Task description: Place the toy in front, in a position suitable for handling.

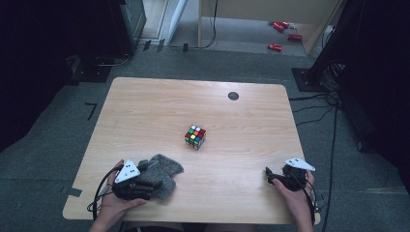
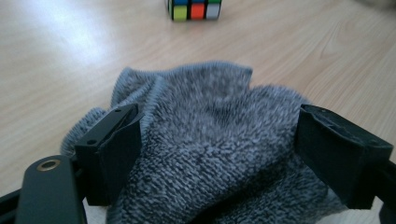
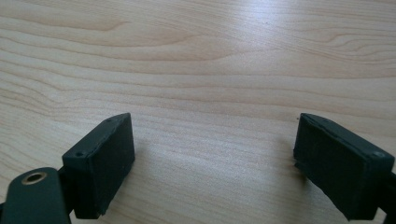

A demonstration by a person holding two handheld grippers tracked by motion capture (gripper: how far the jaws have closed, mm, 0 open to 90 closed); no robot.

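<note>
A grey knitted cloth [image 1: 163, 170] lies bunched at the table's near left. My left gripper [image 1: 152, 183] reaches into it from the left. In the left gripper view the cloth [image 2: 219, 140] fills the gap between the wide-set jaws of the left gripper [image 2: 217, 116]; the jaws stand open around it and I see no squeeze. A colourful puzzle cube [image 1: 195, 137] sits at the table's middle, and the same cube [image 2: 194, 9] shows beyond the cloth. My right gripper [image 1: 269, 175] rests at the near right, and the right gripper [image 3: 212, 123] is open over bare wood.
The light wooden table [image 1: 169, 106] has a black round spot [image 1: 233, 95] near its far edge. Cables [image 1: 314, 104] run over the floor to the right, and small red objects [image 1: 275, 47] lie on the floor beyond the table.
</note>
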